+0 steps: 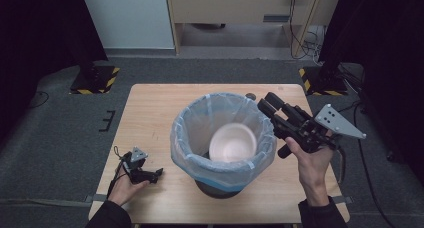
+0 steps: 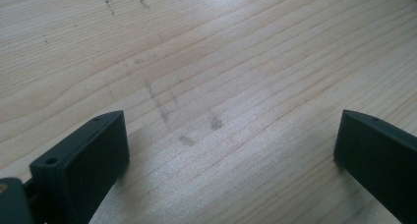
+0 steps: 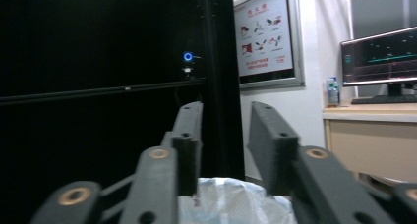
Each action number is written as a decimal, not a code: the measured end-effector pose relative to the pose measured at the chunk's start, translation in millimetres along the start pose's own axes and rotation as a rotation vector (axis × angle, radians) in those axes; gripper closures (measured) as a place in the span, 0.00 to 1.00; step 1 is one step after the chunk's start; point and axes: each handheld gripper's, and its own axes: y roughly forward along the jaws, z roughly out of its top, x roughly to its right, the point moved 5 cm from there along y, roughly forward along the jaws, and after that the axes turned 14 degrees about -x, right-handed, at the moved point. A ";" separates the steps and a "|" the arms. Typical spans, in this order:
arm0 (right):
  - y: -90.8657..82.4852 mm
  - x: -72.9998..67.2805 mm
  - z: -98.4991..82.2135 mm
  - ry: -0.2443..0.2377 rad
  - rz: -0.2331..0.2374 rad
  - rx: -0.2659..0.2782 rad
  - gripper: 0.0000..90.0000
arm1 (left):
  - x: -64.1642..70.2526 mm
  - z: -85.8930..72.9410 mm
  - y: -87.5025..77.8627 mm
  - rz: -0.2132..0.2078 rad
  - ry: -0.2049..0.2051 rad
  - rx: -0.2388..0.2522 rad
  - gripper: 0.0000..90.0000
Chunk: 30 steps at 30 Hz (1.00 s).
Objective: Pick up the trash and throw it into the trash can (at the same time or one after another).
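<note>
From above, a bowl [image 1: 232, 142] lies inside the bin [image 1: 223, 138]; both grippers' jaws spread, empty.

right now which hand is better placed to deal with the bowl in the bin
Right. Its tongs hang open at the bin's rim, just above the bowl. The left tongs rest open on the table, away from it.

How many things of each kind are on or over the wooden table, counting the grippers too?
Bin with plastic liner: 1
Bowl inside the bin: 1
Grippers: 2, the left gripper and the right gripper
Total: 4
</note>
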 end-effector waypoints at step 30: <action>-11.9 167.9 -238.7 0.128 -0.333 -0.874 0.18 | 0.0 0.0 0.0 0.000 0.000 0.000 0.00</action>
